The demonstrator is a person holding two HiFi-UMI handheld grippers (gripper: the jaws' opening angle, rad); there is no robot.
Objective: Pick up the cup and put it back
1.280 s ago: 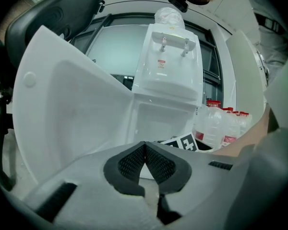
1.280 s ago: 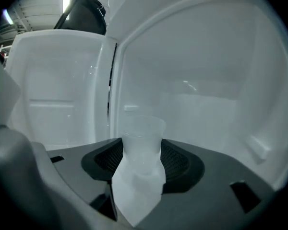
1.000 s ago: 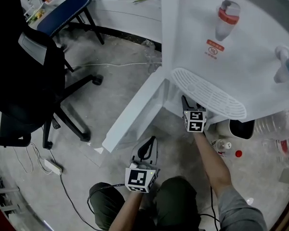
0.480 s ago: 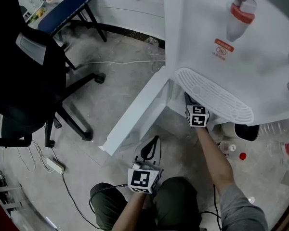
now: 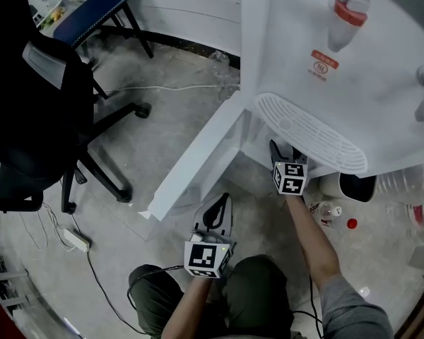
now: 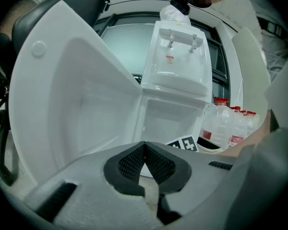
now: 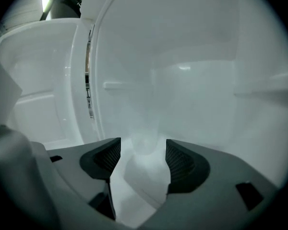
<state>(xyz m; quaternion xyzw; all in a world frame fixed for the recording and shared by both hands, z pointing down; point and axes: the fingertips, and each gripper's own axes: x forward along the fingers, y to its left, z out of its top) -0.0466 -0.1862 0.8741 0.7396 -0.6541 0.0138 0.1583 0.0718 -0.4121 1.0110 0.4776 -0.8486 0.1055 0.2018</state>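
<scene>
A pale, see-through cup [image 7: 144, 139] stands faintly visible inside the white cabinet [image 7: 192, 95] of the water dispenser [image 5: 325, 48]. My right gripper [image 7: 143, 151] reaches into that cabinet, with the cup between its jaws. The jaws are opening, and a gap shows on each side of the cup. In the head view the right gripper [image 5: 278, 151] sits under the drip tray [image 5: 307, 133], its tips partly hidden. My left gripper [image 5: 215, 217] hangs low in front of the open cabinet door [image 5: 191, 168]. It is shut, its pads [image 6: 134, 161] meeting with nothing between them.
A black office chair [image 5: 42, 104] stands on the concrete floor to the left, and a power strip [image 5: 76, 242] with cables lies near it. Large water bottles [image 5: 410, 182] and a red cap [image 5: 351, 224] are on the right. The person's knees are at the bottom.
The right gripper stays at the cabinet mouth and the left gripper holds its place; only the head camera has shifted slightly.
</scene>
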